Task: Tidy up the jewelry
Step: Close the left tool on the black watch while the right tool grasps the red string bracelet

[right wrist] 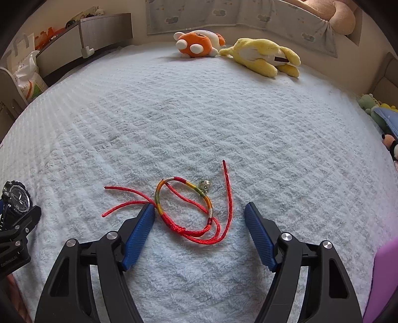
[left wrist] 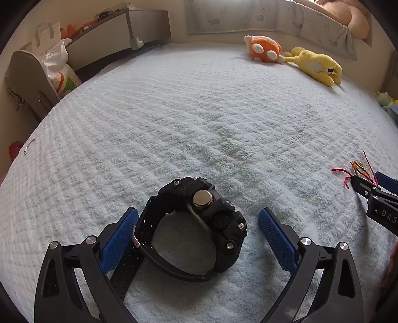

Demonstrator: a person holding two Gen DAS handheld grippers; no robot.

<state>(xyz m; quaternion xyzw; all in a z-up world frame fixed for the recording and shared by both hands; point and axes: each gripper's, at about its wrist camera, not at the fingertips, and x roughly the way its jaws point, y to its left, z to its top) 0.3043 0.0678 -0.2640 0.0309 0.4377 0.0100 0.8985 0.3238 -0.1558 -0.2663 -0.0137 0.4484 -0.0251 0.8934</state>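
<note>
Lying on fluffy waffle-textured blanket (left wrist: 199, 111): chunky black watch (left wrist: 199, 223), braided cord bracelet (right wrist: 184, 206).

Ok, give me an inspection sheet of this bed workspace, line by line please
Surface: white textured blanket, nothing spilled.
Job's things: black watch standing on its side; red cord bracelet with small silver charm, lying flat.
Clutter: orange plush and yellow plush at the far edge.
Grippers: left gripper open around the watch; right gripper open around the bracelet.
Cables: nothing seen.
Surroundings: padded bumper behind; bags on the left.
</note>
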